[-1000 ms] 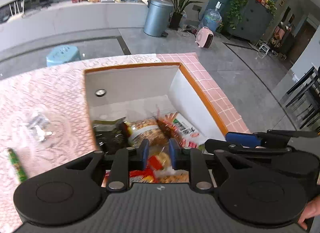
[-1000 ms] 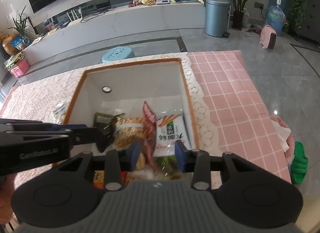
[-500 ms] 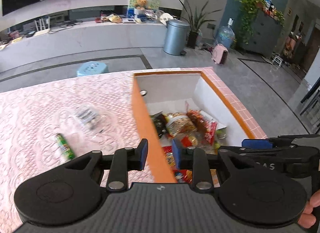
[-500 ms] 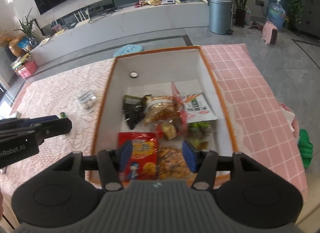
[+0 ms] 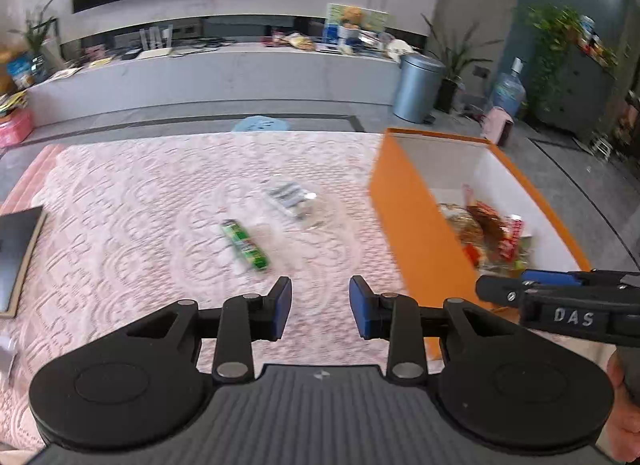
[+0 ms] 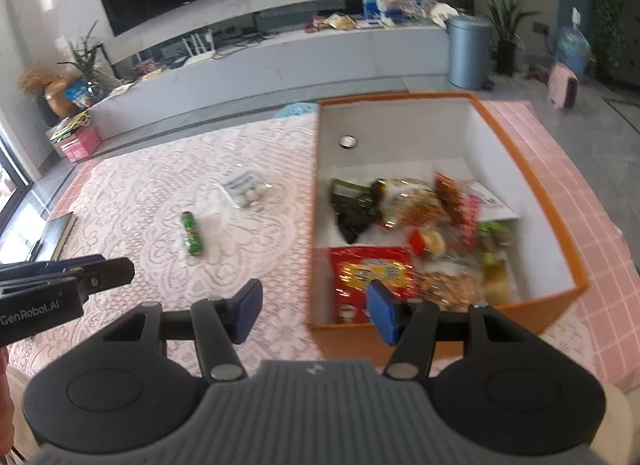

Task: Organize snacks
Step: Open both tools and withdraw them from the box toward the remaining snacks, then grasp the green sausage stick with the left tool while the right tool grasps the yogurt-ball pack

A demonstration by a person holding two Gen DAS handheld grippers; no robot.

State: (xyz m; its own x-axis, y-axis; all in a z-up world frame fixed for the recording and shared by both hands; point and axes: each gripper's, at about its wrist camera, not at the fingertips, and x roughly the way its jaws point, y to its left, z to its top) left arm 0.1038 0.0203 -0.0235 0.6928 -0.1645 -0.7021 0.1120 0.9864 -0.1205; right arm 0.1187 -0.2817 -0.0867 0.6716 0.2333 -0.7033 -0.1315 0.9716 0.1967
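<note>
An orange box (image 6: 532, 185) with white inside stands on the right of the table and holds several snack packs, among them a red bag (image 6: 370, 271). A green snack stick (image 5: 245, 245) and a clear bag of sweets (image 5: 290, 197) lie on the lace cloth; both also show in the right wrist view: the stick (image 6: 192, 233) and the bag (image 6: 246, 189). My left gripper (image 5: 320, 307) is open and empty, above the cloth just short of the stick. My right gripper (image 6: 314, 311) is open and empty at the box's near left corner.
The table has a pink lace cloth (image 5: 132, 233) and a pink checked part (image 6: 592, 201) on the right. A dark flat board (image 5: 16, 249) lies at the left edge. The floor beyond holds a blue stool (image 5: 262, 124) and a grey bin (image 5: 416, 89).
Both grippers have drawn back from inside the box and swung left. Both have opened wider. The green stick and the clear bag now lie in front of the left gripper.
</note>
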